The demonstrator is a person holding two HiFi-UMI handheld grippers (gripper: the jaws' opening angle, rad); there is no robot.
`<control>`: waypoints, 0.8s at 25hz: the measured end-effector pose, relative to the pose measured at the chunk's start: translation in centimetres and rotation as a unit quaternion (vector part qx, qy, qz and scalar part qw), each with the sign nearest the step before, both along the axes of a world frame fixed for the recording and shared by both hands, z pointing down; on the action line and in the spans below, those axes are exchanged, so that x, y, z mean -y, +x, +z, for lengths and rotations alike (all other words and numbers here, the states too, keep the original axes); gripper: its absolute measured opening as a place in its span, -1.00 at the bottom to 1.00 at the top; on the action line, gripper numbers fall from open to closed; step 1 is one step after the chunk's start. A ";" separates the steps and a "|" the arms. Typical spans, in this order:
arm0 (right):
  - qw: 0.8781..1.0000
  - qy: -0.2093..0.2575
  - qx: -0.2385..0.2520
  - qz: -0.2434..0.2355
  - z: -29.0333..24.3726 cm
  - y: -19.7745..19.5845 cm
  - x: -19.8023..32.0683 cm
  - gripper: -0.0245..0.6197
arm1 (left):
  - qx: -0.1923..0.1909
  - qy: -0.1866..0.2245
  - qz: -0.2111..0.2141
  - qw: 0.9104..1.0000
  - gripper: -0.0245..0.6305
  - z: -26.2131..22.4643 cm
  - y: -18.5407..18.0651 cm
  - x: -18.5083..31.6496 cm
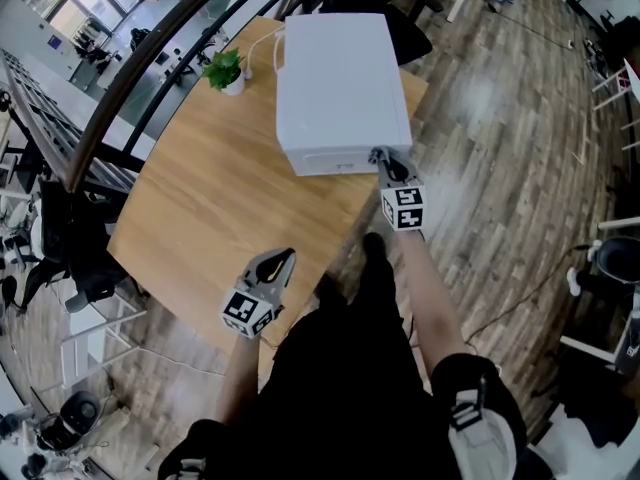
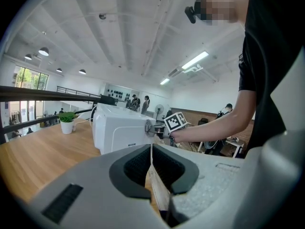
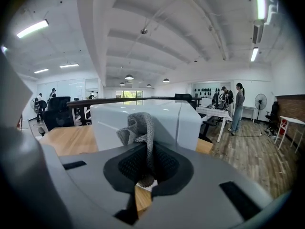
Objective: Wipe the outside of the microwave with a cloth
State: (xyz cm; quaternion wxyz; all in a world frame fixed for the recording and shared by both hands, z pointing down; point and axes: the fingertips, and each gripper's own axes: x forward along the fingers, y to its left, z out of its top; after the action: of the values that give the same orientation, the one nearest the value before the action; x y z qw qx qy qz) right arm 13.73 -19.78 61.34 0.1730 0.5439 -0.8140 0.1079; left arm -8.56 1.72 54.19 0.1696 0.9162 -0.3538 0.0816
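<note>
My right gripper pinches the cloth at the microwave's near right corner, my left gripper is clenched empty, and that thin pinch could slip mid-wipe.

Head view steeply down, both gripper views low, near, perhaps level, sharing the microwave.

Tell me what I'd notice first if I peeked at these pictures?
A big white microwave sits on the wooden table. The right gripper pinches a grey cloth by its near corner. A little green plant stands on the table at the microwave's left.
</note>
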 end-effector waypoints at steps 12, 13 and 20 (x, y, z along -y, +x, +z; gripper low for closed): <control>0.999 -0.004 0.001 0.034 0.6 3.3 -0.1 -0.87 | 0.001 0.005 0.005 1.000 -0.89 -0.1 0.9 0.3; 0.999 -0.005 -0.002 0.035 0.6 3.6 -0.1 -0.87 | 0.001 0.005 0.006 1.000 -0.89 -0.1 1.0 0.3; 0.999 -0.012 -0.004 0.046 1.6 5.1 -0.1 -0.87 | 0.002 0.002 0.008 1.000 -0.89 0.0 1.8 0.4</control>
State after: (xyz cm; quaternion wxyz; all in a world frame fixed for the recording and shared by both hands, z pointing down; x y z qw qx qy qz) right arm 18.82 -19.71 62.95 0.1776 0.5791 -0.7861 0.1235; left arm -6.78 1.37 54.15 0.1665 0.9193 -0.3466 0.0840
